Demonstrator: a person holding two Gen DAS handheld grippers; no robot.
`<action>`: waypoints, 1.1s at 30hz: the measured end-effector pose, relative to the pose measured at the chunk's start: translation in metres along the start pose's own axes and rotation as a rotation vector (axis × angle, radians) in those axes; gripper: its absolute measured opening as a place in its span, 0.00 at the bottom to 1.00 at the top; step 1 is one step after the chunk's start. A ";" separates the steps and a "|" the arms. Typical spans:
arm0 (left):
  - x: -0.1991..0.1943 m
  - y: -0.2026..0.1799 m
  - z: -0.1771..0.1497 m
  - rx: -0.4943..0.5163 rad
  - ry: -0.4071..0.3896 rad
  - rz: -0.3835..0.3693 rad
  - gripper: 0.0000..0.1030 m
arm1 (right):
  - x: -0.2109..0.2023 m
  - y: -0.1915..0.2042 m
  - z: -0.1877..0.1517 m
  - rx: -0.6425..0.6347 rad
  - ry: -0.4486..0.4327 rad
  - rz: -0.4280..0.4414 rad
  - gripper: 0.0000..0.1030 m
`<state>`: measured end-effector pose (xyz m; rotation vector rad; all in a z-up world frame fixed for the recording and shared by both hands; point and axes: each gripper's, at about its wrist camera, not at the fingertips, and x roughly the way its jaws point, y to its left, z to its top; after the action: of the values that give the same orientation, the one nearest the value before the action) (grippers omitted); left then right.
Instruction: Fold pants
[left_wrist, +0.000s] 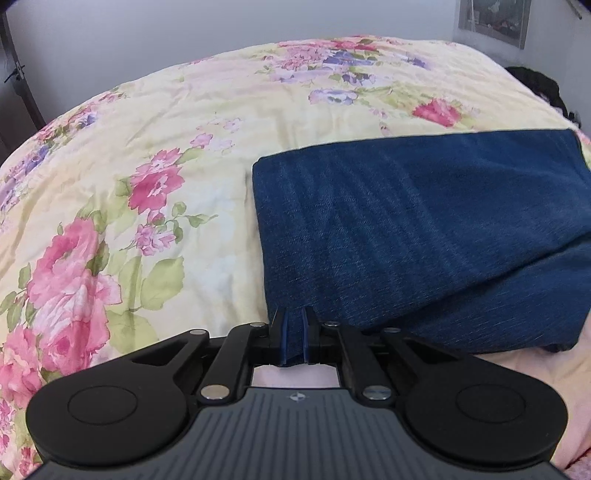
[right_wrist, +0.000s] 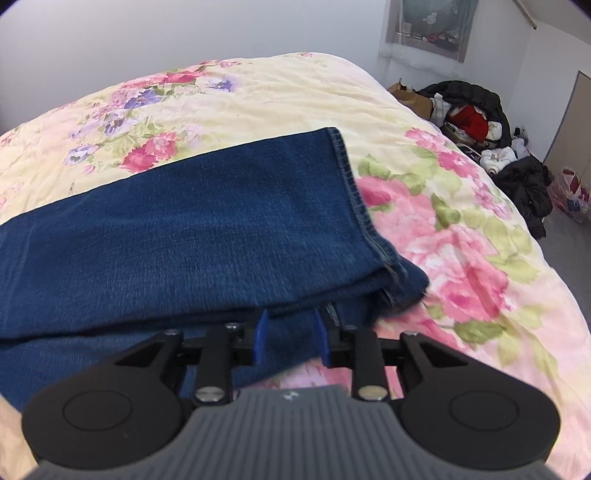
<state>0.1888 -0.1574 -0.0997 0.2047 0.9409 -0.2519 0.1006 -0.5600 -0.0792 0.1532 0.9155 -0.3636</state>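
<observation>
Gripping a near corner of the folded blue jeans (left_wrist: 424, 229), the left tool (left_wrist: 294, 334) has its blue pads nearly closed on a thin fold of denim at 6 o'clock in the left wrist view. The jeans lie on the floral bedspread (left_wrist: 147, 155), filling the frame from centre toward 3 o'clock.

Right wrist view: the right tool (right_wrist: 291, 338) stands with pads spread, denim edge between them; a firm grip cannot be confirmed. The stitched hem (right_wrist: 351, 184) runs from 12 toward 4 o'clock. A clothes pile (right_wrist: 476, 118) sits on the floor at 2 o'clock.
</observation>
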 end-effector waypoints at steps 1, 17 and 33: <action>-0.005 -0.002 0.004 -0.001 -0.013 -0.010 0.08 | -0.006 -0.006 -0.003 0.022 0.001 0.008 0.25; 0.002 -0.063 0.079 -0.026 -0.083 -0.261 0.16 | -0.022 -0.098 -0.023 0.559 0.004 0.197 0.68; 0.094 -0.123 0.120 0.161 -0.050 -0.274 0.16 | 0.071 -0.132 -0.021 0.904 0.012 0.404 0.68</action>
<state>0.2970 -0.3198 -0.1161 0.2160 0.8986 -0.5845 0.0752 -0.6934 -0.1456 1.1525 0.6536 -0.3756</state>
